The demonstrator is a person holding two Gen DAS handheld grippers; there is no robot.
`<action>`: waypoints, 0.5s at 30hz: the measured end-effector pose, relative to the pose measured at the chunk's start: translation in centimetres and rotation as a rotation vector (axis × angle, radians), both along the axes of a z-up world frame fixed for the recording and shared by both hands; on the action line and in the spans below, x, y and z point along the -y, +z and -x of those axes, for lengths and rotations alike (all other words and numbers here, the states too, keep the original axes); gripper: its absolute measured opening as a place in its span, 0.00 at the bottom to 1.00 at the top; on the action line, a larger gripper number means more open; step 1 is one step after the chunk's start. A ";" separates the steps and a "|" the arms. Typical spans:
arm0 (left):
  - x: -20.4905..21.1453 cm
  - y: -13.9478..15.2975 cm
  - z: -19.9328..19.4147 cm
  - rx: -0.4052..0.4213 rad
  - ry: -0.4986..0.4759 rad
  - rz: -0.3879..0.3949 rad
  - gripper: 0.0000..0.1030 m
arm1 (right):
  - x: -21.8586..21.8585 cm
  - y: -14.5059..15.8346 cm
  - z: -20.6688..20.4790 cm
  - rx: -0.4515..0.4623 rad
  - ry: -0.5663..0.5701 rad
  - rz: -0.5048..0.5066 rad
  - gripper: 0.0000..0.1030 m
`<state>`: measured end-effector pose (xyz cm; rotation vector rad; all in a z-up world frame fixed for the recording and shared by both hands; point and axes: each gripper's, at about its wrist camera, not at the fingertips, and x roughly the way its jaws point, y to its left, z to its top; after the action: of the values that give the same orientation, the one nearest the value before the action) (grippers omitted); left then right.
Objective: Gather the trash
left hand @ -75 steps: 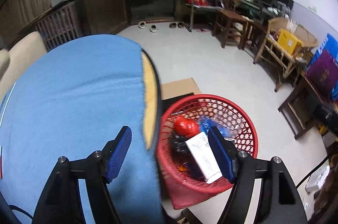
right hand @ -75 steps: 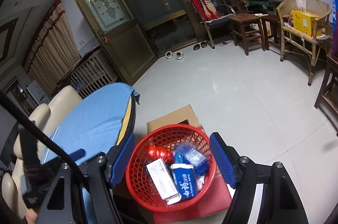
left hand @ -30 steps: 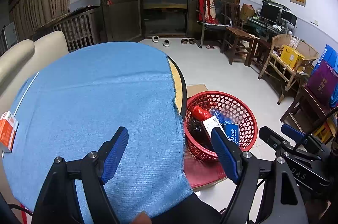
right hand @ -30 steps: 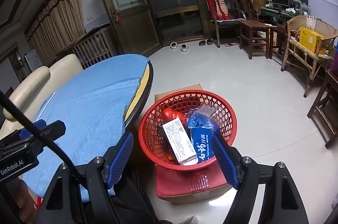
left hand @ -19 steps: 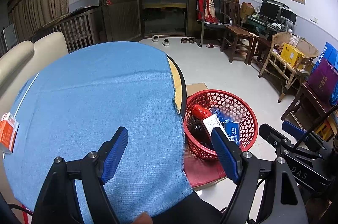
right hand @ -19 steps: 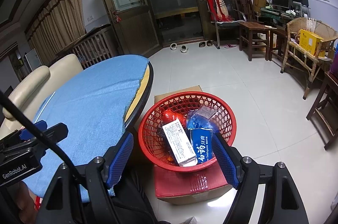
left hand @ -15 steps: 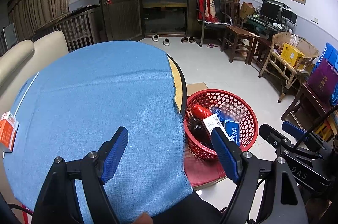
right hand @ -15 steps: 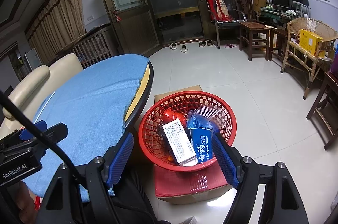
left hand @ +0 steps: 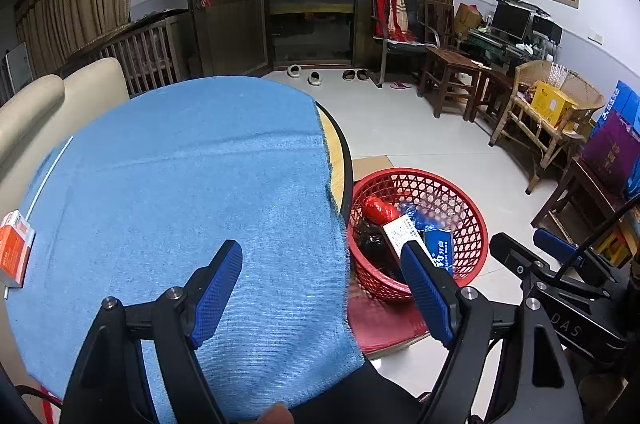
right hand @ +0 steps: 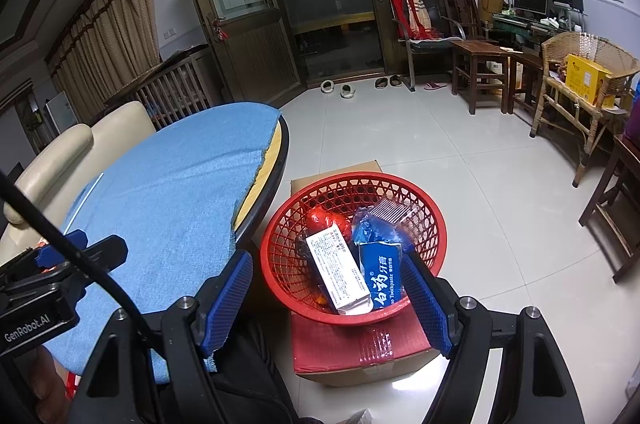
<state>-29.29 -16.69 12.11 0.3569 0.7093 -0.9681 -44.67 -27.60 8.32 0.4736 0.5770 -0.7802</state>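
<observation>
A red mesh basket (right hand: 434,224) (left hand: 476,220) stands on a cardboard box (right hand: 360,356) beside the round table. In it lie a white carton (right hand: 338,272), a blue toothpaste box (right hand: 380,276), a red wrapper (right hand: 320,216) and a blue bag (right hand: 372,224). My right gripper (right hand: 328,296) hovers open above the basket's near rim, nothing between its fingers. My left gripper (left hand: 324,288) hangs open over the table's right edge, empty. An orange and white box (left hand: 14,248) lies at the far left of the blue cloth (left hand: 180,184).
The round table (left hand: 344,160) wears the blue cloth, with a cream sofa (left hand: 48,104) behind it. Wooden chairs (right hand: 476,64), a wicker chair (right hand: 580,80) with a yellow box and a desk line the right wall. Pale tiled floor (right hand: 400,128) stretches to the doors.
Since 2.5 s ago both grippers have drawn back from the basket, so more of the table shows. Over the last second nothing has moved.
</observation>
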 end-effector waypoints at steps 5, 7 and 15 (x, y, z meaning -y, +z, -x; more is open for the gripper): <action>0.3 0.1 0.4 0.011 -0.013 -0.004 0.80 | 0.1 -0.1 0.0 -0.003 0.001 -0.004 0.77; 0.4 0.1 0.5 0.012 -0.021 -0.006 0.80 | 0.2 -0.1 -0.1 -0.006 0.001 -0.006 0.77; 0.3 0.0 0.4 0.002 -0.038 0.007 0.80 | 0.5 -0.5 -0.1 -0.013 -0.004 -0.018 0.77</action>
<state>-29.68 -17.02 12.10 0.3665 0.6996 -1.0062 -44.60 -28.14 7.78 0.4864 0.5955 -0.7831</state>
